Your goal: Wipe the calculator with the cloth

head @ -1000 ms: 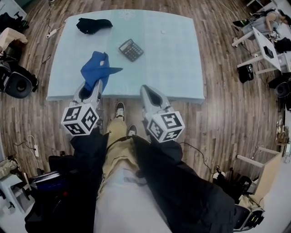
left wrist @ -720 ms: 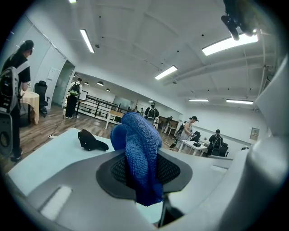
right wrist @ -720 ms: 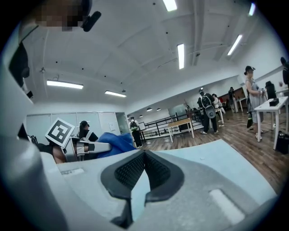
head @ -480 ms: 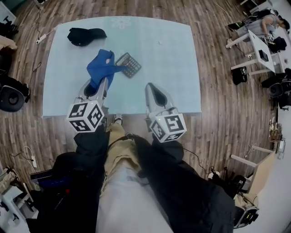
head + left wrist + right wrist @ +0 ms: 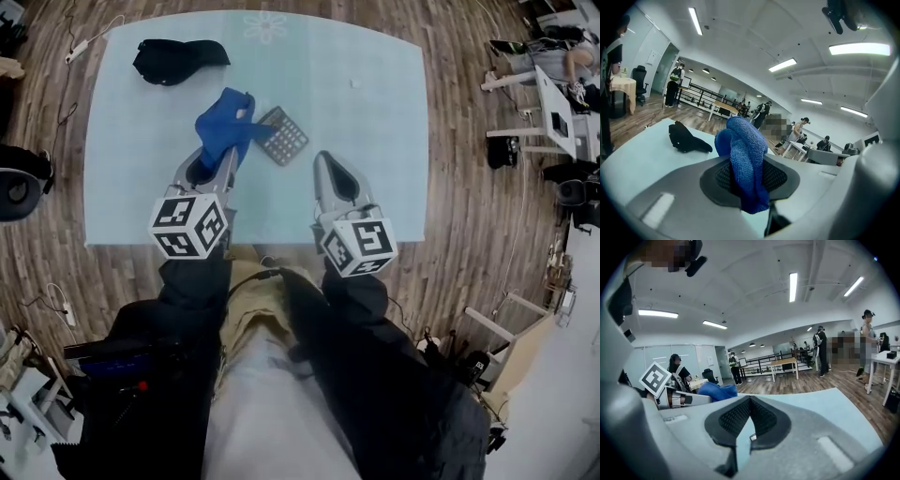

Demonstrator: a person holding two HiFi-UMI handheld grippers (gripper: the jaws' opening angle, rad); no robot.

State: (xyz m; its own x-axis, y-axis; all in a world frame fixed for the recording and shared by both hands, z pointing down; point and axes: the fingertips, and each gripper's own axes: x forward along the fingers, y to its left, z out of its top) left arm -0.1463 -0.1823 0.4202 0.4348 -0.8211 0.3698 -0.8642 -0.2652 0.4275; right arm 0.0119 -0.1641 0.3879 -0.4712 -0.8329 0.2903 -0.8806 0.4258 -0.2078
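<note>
left gripper [image 5: 228, 155]: my jaws clenched on cloth [image 5: 225, 127], which bunches above the tips
right gripper [image 5: 747, 420]: jaws together on nothing, low over table [image 5: 375, 187]
calculator [image 5: 284, 136]: mid-table, just ahead-right of my left tips
axis: diagonal, far-left to near-right
nearer: left; right is close beside it
next: judge a short push forward-right
hidden: cloth covers the calculator's left edge, contact unclear; calculator in neither gripper view
</note>
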